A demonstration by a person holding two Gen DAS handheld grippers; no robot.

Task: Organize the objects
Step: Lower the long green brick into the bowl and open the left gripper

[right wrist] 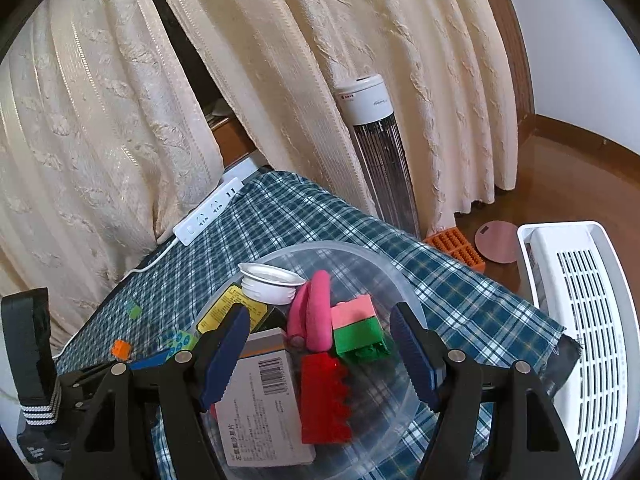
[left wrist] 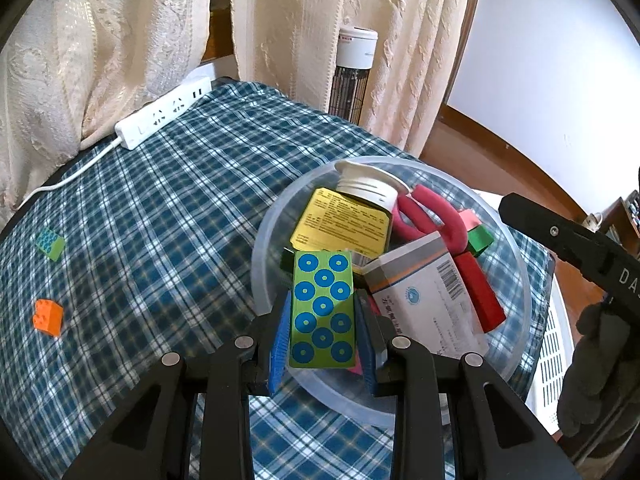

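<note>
My left gripper [left wrist: 323, 312] is shut on a green brick with blue studs [left wrist: 322, 304], held over the near rim of a clear plastic bowl [left wrist: 264, 240]. The bowl holds a white-capped bottle with a yellow label [left wrist: 344, 224], pink-handled scissors [left wrist: 436, 216], a white box with a barcode [left wrist: 424, 292], a red brick [left wrist: 480, 292] and a pink-and-green brick [right wrist: 356, 332]. My right gripper [right wrist: 320, 356] hangs open above the bowl's [right wrist: 360, 248] contents, its pads touching nothing. A small green brick [left wrist: 50, 243] and an orange brick [left wrist: 48, 317] lie on the plaid cloth to the left.
A white power strip [left wrist: 164, 112] with its cable lies at the table's far edge against cream curtains. A tower heater [right wrist: 372, 152] stands behind the table. A white slatted appliance [right wrist: 580, 340] stands to the right, past the table edge. A gloved hand [left wrist: 600, 360] holds the right gripper.
</note>
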